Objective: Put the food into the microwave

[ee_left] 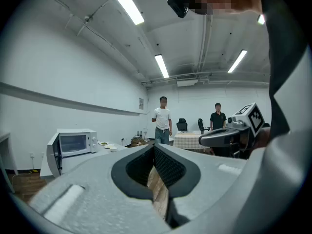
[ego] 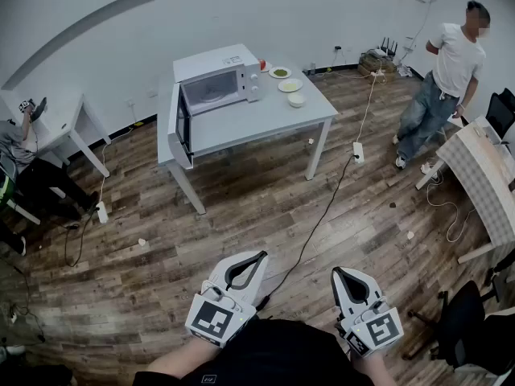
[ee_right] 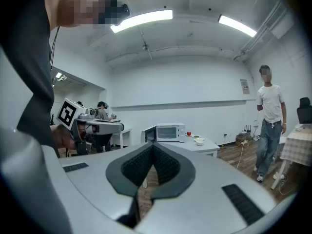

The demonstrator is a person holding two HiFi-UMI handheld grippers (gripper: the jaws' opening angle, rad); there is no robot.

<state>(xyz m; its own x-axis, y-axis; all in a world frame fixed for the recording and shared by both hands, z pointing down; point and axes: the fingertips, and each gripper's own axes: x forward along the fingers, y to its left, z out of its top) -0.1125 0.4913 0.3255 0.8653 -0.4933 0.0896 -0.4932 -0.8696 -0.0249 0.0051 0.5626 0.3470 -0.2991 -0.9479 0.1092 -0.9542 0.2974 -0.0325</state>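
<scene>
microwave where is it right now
In the head view the microwave stands on the left half of the grey table at upper centre, its door swung open, with three dishes just to its right.

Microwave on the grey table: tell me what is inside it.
The microwave has its door open and the cavity looks bare, though its far corners are too small to tell. The three dishes sit outside it on the table.

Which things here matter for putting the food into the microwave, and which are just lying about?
For the job: microwave, door open; plate of green food; pale plate; white bowl; grey table.
Lying about: floor power strip; checked-cloth table; office chair.
</scene>
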